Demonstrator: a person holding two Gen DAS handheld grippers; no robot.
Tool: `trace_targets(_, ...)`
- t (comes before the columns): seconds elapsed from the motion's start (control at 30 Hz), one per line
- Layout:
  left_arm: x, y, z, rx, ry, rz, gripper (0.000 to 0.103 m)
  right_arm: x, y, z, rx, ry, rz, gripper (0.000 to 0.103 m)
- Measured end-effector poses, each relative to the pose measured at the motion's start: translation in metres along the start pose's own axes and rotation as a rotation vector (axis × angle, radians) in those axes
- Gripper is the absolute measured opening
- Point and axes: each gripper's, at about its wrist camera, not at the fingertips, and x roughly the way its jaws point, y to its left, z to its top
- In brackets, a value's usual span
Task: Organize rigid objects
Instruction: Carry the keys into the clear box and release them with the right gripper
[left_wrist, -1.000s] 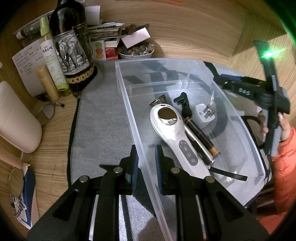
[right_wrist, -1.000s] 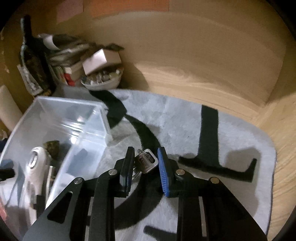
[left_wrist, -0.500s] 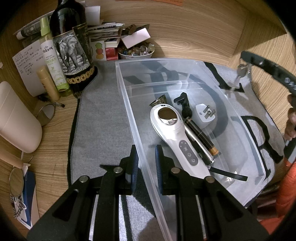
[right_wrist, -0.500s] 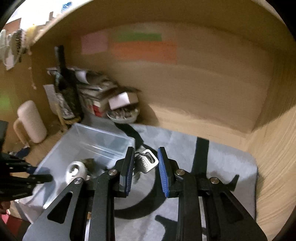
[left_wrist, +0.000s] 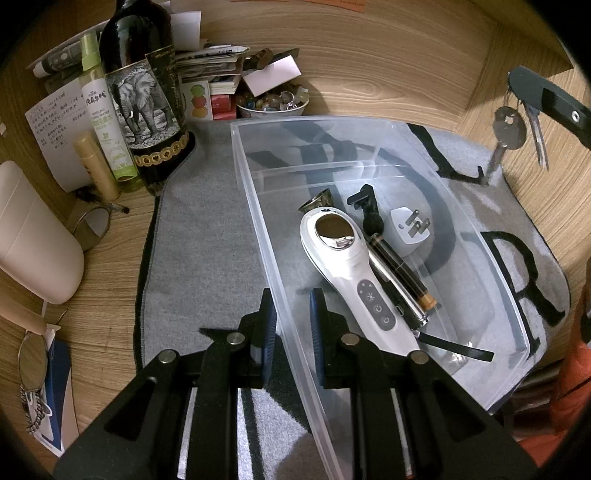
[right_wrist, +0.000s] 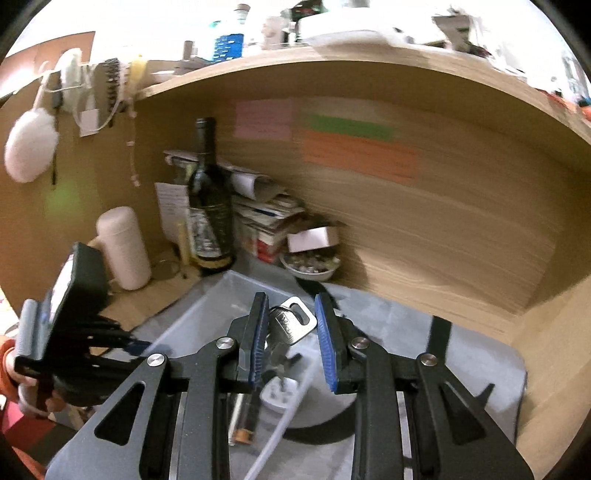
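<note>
A clear plastic bin (left_wrist: 258, 206) sits on a grey mat. It holds a white handheld device (left_wrist: 351, 273), a dark tube (left_wrist: 399, 277), a white plug (left_wrist: 410, 232) and a black clip (left_wrist: 364, 199). My left gripper (left_wrist: 290, 325) is shut on the bin's near left wall. My right gripper (right_wrist: 290, 332) is shut on a bunch of silver keys (right_wrist: 291, 325) and holds them above the bin's far right corner. The keys also show in the left wrist view (left_wrist: 509, 133), hanging from the right gripper.
A dark wine bottle (left_wrist: 144, 96), a green spray bottle (left_wrist: 107, 122), a stack of papers and a bowl of small stones (left_wrist: 273, 103) stand at the back. A white cylinder (left_wrist: 33, 240) lies left. Wooden walls enclose the desk on the back and right.
My right gripper has lifted the keys off the mat and carried them up and left toward the bin. The left gripper and the bin have not moved.
</note>
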Motion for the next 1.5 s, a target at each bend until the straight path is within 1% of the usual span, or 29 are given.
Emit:
trace_targets(0.23, 0.000, 0.000, 0.000, 0.000, 0.000, 0.000, 0.016, 0.012, 0.021, -0.009, -0.037, 0.042, 0.056, 0.024)
trace_targets(0.37, 0.000, 0.000, 0.000, 0.000, 0.000, -0.001, 0.016, 0.028, 0.029, -0.018, -0.053, 0.096, 0.076, 0.024)
trace_targets(0.47, 0.000, 0.000, 0.000, 0.000, 0.001, -0.001, 0.016, 0.044, 0.035, -0.028, -0.064, 0.152, 0.092, 0.024)
trace_targets(0.7, 0.000, 0.000, -0.001, 0.000, 0.000, 0.000, 0.016, 0.070, 0.039, -0.043, -0.086, 0.252, 0.090, 0.022)
trace_targets(1.0, -0.001, 0.001, -0.001, 0.000, 0.000, 0.002, 0.016, 0.083, 0.035, -0.048, -0.071, 0.331, 0.101, 0.022)
trace_targets(1.03, -0.001, 0.000, -0.001, -0.001, 0.000, 0.002, 0.016, 0.083, 0.034, -0.049, -0.071, 0.336, 0.101, 0.023)
trace_targets(1.1, -0.001, 0.000, 0.000, -0.003, 0.001, 0.002, 0.016, 0.083, 0.034, -0.050, -0.064, 0.344, 0.104, 0.030)
trace_targets(1.17, -0.001, 0.001, 0.000, -0.003, 0.002, 0.003, 0.016, 0.081, 0.033, -0.049, -0.057, 0.335, 0.103, 0.038)
trace_targets(1.23, -0.001, 0.001, 0.000, -0.001, 0.003, 0.004, 0.016, 0.076, 0.033, -0.049, -0.056, 0.320, 0.096, 0.043)
trace_targets(1.33, -0.001, 0.002, 0.001, -0.006, 0.006, 0.001, 0.016, 0.069, 0.030, -0.047, -0.047, 0.305, 0.096, 0.046)
trace_targets(1.4, -0.001, 0.003, 0.001, -0.011, 0.007, 0.006, 0.016, 0.064, 0.028, -0.047, -0.037, 0.297, 0.097, 0.054)
trace_targets(1.43, -0.002, 0.003, 0.002, -0.011, 0.006, 0.008, 0.016, 0.061, 0.026, -0.047, -0.030, 0.288, 0.093, 0.061)
trace_targets(1.47, -0.003, 0.003, 0.002, -0.013, 0.004, 0.010, 0.018, 0.058, 0.025, -0.047, -0.023, 0.276, 0.088, 0.064)
trace_targets(1.5, -0.005, 0.004, 0.002, -0.014, -0.001, 0.011, 0.026, 0.054, 0.023, -0.047, -0.017, 0.265, 0.082, 0.065)
